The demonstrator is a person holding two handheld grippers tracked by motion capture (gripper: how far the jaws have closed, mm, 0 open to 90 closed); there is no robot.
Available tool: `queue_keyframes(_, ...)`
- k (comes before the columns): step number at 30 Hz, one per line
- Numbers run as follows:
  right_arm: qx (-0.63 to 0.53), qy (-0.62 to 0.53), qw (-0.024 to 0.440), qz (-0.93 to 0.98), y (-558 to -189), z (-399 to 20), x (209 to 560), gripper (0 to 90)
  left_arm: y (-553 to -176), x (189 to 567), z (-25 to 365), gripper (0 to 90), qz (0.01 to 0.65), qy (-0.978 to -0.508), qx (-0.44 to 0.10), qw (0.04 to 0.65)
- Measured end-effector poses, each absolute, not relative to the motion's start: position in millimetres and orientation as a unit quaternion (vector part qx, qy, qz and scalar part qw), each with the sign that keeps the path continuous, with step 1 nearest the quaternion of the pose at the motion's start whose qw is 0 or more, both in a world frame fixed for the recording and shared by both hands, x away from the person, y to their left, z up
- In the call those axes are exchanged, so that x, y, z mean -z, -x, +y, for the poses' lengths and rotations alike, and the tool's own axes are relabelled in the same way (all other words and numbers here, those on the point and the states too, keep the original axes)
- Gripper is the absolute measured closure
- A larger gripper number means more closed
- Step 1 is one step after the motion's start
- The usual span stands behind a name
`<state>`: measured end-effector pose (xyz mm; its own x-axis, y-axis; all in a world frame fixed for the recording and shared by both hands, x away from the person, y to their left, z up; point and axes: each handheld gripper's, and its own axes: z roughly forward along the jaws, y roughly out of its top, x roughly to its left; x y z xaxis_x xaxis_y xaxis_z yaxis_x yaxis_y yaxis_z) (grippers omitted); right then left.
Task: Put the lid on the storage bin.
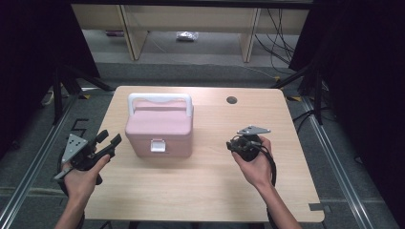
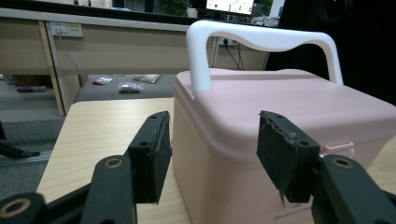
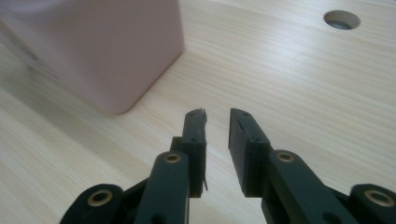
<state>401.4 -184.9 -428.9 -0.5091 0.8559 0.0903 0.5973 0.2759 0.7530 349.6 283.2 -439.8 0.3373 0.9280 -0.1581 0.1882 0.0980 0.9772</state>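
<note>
A pink lidded box (image 1: 160, 126) with a white carry handle (image 1: 160, 98) and a white front latch (image 1: 158, 145) stands left of centre on the wooden table (image 1: 210, 191). My left gripper (image 1: 110, 138) is held just left of the box, open, with its jaws pointing at the box's side. In the left gripper view the box (image 2: 280, 107) sits close behind the left gripper (image 2: 214, 121), apart from the pads. My right gripper (image 1: 232, 145) hovers right of the box, open only narrowly and holding nothing. The right gripper (image 3: 217, 114) looks down past the box's corner (image 3: 107, 46).
A round cable hole (image 1: 231, 100) lies at the table's back right, seen as the hole (image 3: 342, 19) in the right gripper view. Wooden desk legs and cables stand on the floor beyond the table. Black tripod legs flank both sides.
</note>
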Motion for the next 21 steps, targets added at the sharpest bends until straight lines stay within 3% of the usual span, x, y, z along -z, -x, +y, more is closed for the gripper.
queue_keyframes(3, -0.378, -0.463, 0.188, 0.779, -400, -195, 436, 74.1, -348, 445, 284, 42.7, 0.480, -0.587, -0.330, 0.562)
queue_keyframes(21, -0.401, -0.505, 0.185, 0.741, -380, -231, 473, 65.2, -340, 466, 291, 40.5, 0.500, -0.575, -0.351, 0.544)
